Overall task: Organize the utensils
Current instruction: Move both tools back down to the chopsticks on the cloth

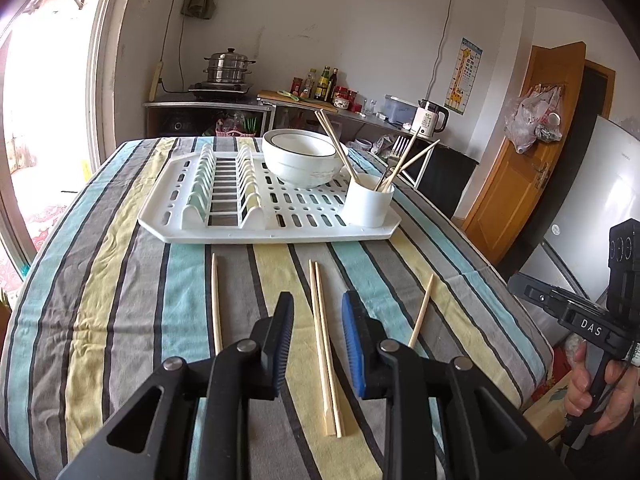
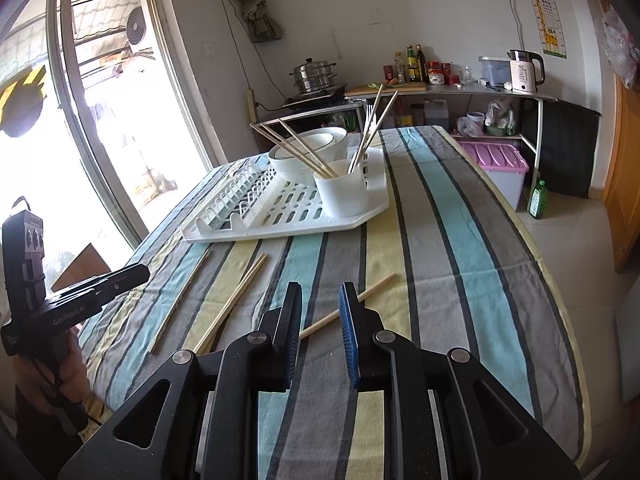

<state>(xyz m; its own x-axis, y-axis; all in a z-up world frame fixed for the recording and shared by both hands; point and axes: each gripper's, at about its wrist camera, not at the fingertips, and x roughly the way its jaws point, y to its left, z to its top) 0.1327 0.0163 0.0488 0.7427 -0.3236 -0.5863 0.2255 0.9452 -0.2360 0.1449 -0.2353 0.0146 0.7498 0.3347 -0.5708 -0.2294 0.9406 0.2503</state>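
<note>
Several wooden chopsticks lie loose on the striped tablecloth. In the left wrist view a pair (image 1: 325, 344) lies between the open fingers of my left gripper (image 1: 316, 338), with a single one (image 1: 216, 304) to the left and another (image 1: 422, 310) to the right. In the right wrist view my right gripper (image 2: 320, 332) is open and empty above the single chopstick (image 2: 374, 292) that crosses between its fingers. The white utensil cup (image 1: 368, 200) on the drying rack (image 1: 224, 236) holds several chopsticks and a fork; it also shows in the right wrist view (image 2: 346, 194).
White bowls (image 1: 302, 158) sit stacked on the rack behind the cup. The table's right edge (image 2: 560, 280) drops to the floor, where a pink-lidded bin (image 2: 500, 164) and a green bottle (image 2: 537, 200) stand. A counter with a kettle (image 1: 429, 119) and bottles is behind the table.
</note>
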